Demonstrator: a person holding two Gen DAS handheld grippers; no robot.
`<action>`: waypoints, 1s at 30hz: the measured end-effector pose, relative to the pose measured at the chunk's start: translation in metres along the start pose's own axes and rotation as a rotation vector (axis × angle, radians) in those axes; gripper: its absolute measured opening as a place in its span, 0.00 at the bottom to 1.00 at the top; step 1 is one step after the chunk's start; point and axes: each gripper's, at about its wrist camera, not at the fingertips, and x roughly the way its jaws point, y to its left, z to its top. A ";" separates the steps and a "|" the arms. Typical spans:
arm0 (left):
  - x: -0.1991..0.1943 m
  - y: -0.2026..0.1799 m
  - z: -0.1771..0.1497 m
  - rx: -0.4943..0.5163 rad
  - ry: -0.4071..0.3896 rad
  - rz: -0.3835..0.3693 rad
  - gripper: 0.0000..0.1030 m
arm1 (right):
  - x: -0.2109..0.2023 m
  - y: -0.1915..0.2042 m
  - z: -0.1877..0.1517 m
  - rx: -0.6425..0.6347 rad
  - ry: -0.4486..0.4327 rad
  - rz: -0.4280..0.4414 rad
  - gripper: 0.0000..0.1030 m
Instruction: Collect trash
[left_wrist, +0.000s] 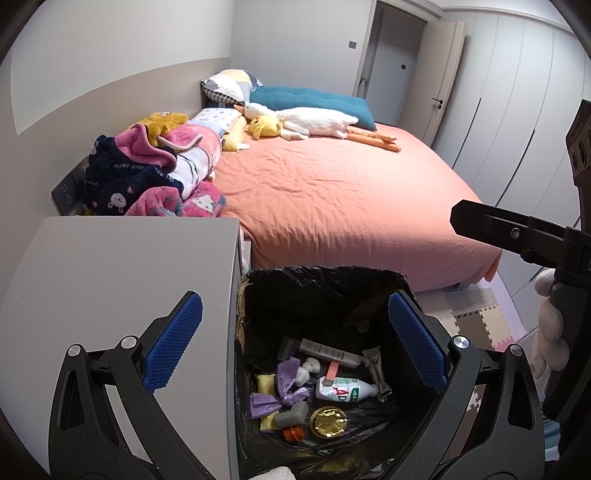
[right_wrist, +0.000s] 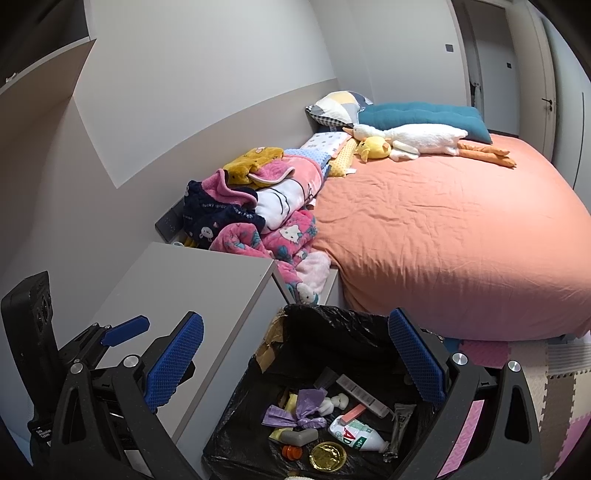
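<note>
Bedroom walls, a wardrobe run and a coral-sheeted bed (left_wrist: 332, 192) fill the background. Both hand-held grippers hang spread wide and empty above a bin lined with a black bag (left_wrist: 325, 291); the left hand-held gripper (left_wrist: 295, 343) straddles its left rim, one blue pad over the grey tabletop (left_wrist: 122, 280), and the right hand-held gripper (right_wrist: 295, 358) stands the same way beside it. Below and between the fingers lies the trash: a white bottle (left_wrist: 345, 390), a purple knotted bag (left_wrist: 282, 391), a gold lid (left_wrist: 328, 421), a grey cap (left_wrist: 291, 413) and what may be cotton wads. The bin's near edge is cut off by the frame. Ahead, a plush goose (left_wrist: 314, 123) and heaped blankets (left_wrist: 162, 173) lie on the bed. Foam mats (right_wrist: 561, 398) show rightward.
</note>
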 end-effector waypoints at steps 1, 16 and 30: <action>0.000 0.000 0.000 0.000 -0.002 0.003 0.95 | 0.001 0.000 0.000 -0.001 0.001 0.000 0.97; 0.005 0.004 0.006 -0.012 0.003 -0.001 0.95 | 0.003 -0.001 0.002 -0.001 0.007 0.000 0.97; 0.004 0.008 0.006 -0.052 0.005 -0.005 0.95 | 0.005 -0.001 0.004 -0.003 0.008 0.000 0.97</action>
